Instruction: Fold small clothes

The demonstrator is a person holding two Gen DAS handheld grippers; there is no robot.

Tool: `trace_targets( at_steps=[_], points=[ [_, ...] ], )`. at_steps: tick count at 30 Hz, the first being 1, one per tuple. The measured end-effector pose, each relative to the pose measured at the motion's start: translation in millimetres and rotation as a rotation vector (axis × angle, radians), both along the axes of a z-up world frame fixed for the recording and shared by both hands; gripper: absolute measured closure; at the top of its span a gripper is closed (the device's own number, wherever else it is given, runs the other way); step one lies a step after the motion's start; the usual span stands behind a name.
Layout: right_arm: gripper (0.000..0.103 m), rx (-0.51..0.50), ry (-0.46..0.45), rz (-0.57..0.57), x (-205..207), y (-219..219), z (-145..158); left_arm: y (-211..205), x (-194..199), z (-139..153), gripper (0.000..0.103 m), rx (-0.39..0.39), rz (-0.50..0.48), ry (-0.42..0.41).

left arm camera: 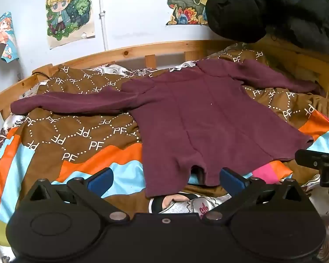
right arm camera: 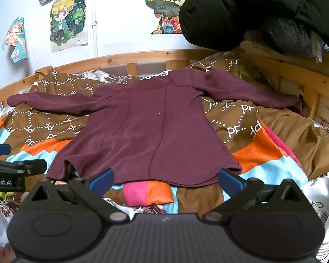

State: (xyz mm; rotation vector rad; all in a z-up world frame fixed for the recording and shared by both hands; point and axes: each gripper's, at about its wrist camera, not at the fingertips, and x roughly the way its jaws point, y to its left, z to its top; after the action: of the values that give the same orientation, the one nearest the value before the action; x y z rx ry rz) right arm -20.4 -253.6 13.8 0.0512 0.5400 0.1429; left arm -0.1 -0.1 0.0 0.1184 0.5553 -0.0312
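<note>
A small maroon long-sleeved top [left arm camera: 199, 118] lies spread flat on the bed, sleeves out to both sides, hem towards me. It also shows in the right wrist view [right arm camera: 147, 127]. My left gripper [left arm camera: 166, 178] is open, its blue fingers [left arm camera: 101, 178] apart at the near left part of the hem, holding nothing. My right gripper [right arm camera: 165, 178] is open at the near right part of the hem, its fingers [right arm camera: 230, 180] apart and empty. Each gripper shows at the edge of the other's view.
A brown, orange and blue patterned quilt [left arm camera: 81, 135] covers the bed. A wooden bed rail [left arm camera: 129, 51] runs along the far side. A black padded bundle [left arm camera: 274, 6] sits at the far right. Posters [left arm camera: 69, 11] hang on the wall.
</note>
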Motion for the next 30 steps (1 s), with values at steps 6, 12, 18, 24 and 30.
trace_targets(
  at_steps=[6, 12, 18, 24, 30],
  points=[
    [0.000, 0.003, -0.005, 0.007, -1.6, -0.3, 0.0, 1.9, 0.4, 1.2, 0.001, -0.003, 0.002, 0.003],
    [0.000, 0.007, -0.007, 0.007, -3.9, 1.9, 1.7, 1.7, -0.2, 2.4, 0.000, 0.001, 0.004, -0.002],
    [0.000, 0.014, -0.005, 0.009, -1.7, -0.1, 0.4, 0.1, -1.0, 0.7, 0.000, 0.008, 0.004, -0.007],
    [0.000, 0.014, -0.005, 0.008, -2.1, 0.2, 0.8, -0.9, -0.8, 0.8, 0.000, 0.010, 0.006, -0.007],
    [0.000, 0.014, -0.005, 0.009, -1.9, -0.1, 0.7, -0.5, -0.9, 1.5, 0.001, 0.010, 0.006, -0.007]
  ],
)
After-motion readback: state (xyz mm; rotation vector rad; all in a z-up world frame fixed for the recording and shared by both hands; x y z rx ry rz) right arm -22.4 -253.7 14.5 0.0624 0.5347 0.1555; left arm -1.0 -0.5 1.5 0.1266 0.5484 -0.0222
